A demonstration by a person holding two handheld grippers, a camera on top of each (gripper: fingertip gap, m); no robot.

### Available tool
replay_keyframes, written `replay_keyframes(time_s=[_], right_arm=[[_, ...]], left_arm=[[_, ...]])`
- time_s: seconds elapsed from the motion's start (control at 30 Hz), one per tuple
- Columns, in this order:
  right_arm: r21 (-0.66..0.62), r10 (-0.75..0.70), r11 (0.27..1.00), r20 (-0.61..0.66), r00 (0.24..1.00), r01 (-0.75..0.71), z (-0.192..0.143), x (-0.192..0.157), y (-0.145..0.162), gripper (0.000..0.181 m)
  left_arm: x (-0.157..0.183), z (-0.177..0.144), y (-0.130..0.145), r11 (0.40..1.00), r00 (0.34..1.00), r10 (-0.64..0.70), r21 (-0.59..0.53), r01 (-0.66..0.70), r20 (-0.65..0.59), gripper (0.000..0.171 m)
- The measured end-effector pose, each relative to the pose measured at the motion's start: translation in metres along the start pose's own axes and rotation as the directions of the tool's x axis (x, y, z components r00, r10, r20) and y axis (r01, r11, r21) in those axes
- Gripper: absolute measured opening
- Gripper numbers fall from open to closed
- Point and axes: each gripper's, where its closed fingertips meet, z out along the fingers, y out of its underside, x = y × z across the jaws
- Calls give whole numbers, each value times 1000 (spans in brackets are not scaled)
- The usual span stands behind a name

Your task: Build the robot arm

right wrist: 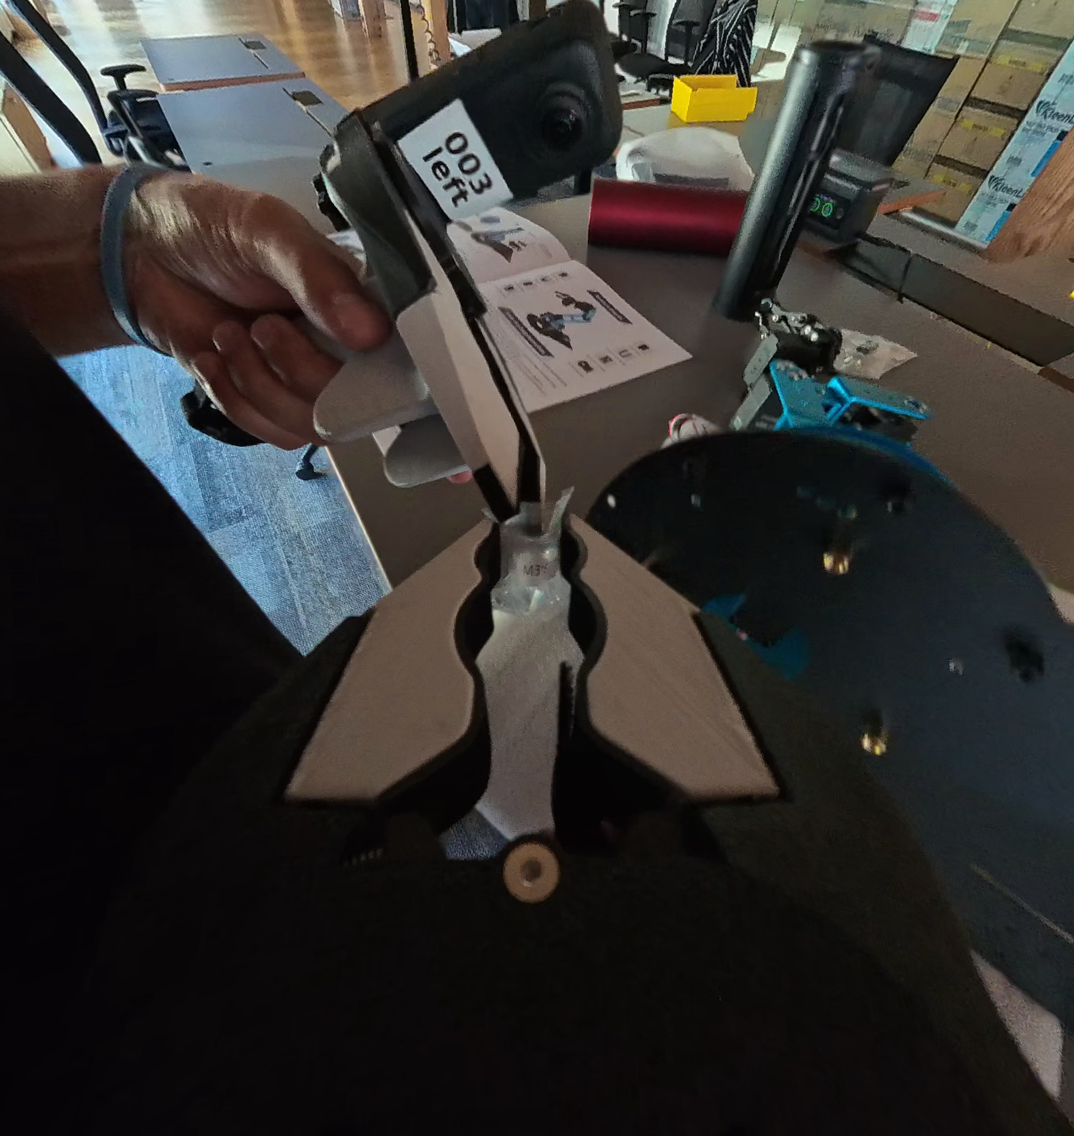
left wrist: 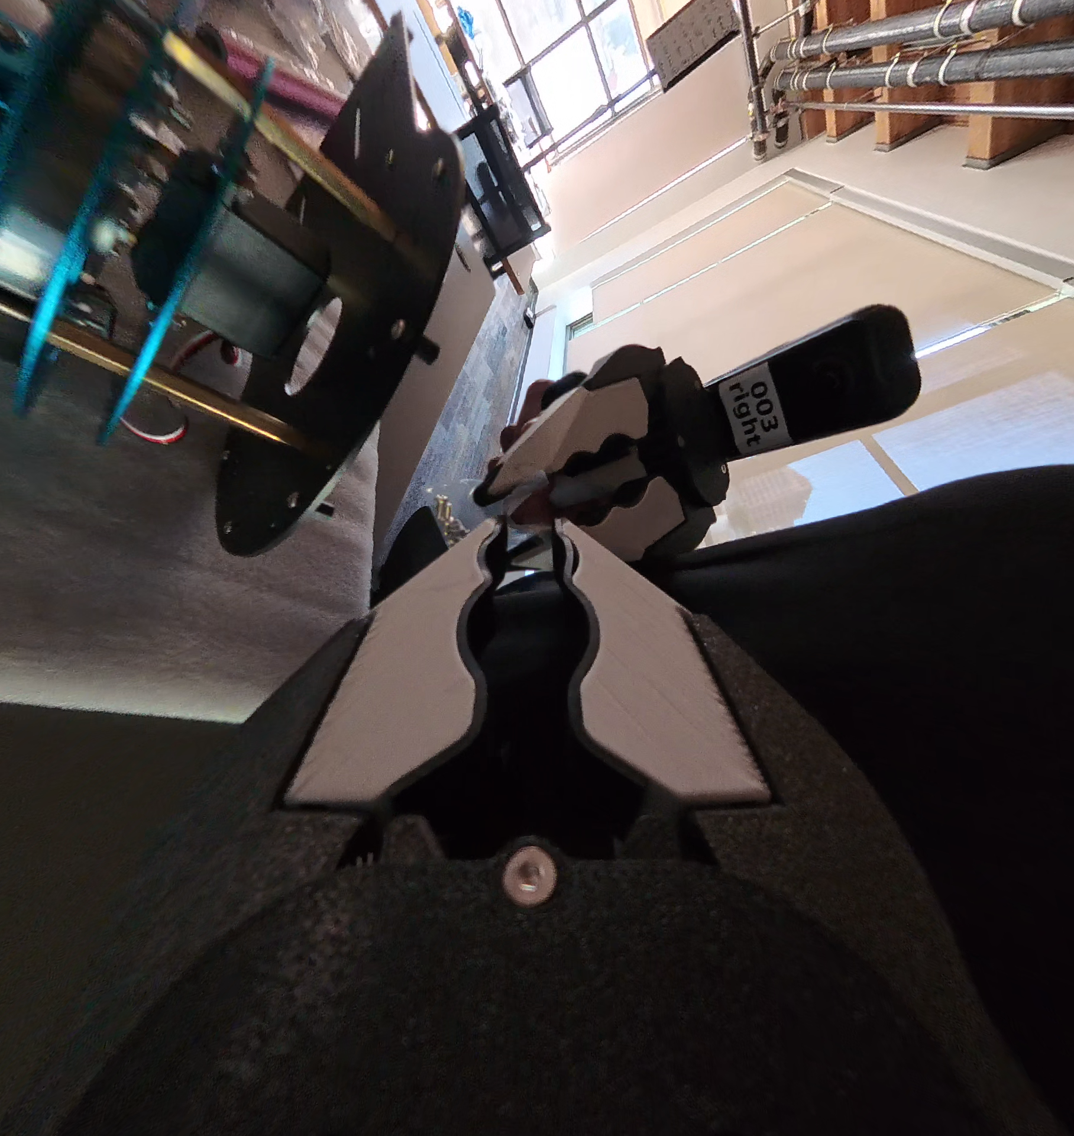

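Note:
A small clear plastic bag [right wrist: 525,694] with small hardware at its top sits between the fingers of my right gripper [right wrist: 533,535], which is shut on it. My left gripper [right wrist: 525,501], held by a hand [right wrist: 233,289], comes in from the upper left and its fingertips pinch the bag's top edge. In the left wrist view my left gripper [left wrist: 529,530] has its tips closed in on a bit of clear plastic [left wrist: 531,548], and the right gripper [left wrist: 516,492] meets it tip to tip. Both are held above the table's near edge.
A black round plate [right wrist: 829,615] with brass standoffs stands just right of the grippers, on a blue-framed assembly [right wrist: 829,399]; it also shows in the left wrist view [left wrist: 362,307]. On the grey table [right wrist: 983,455] lie an open booklet [right wrist: 584,332], a black cylinder [right wrist: 780,184] and a red roll [right wrist: 663,215]. My two grippers' fingertips are within a few centimetres of each other. My right gripper's tips are some 8 centimetres from the black round plate [right wrist: 829,615].

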Motion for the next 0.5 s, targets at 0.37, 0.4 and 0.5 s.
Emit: replay_keyframes(time_s=[0.37, 0.4, 0.5], right_arm=[[-50, 190, 981, 81, 978, -186, -23, 25, 70, 53], [-30, 236, 972, 99, 967, -234, -29, 27, 66, 55], [1, 428, 892, 320, 845, -452, -36, 4, 51, 60]], left_arm=[[-59, 37, 22, 992, 950, -31, 129, -10, 312, 0], [-61, 36, 21, 988, 940, -20, 150, -33, 340, 0], [-54, 39, 22, 979, 934, 23, 182, -94, 356, 0]])
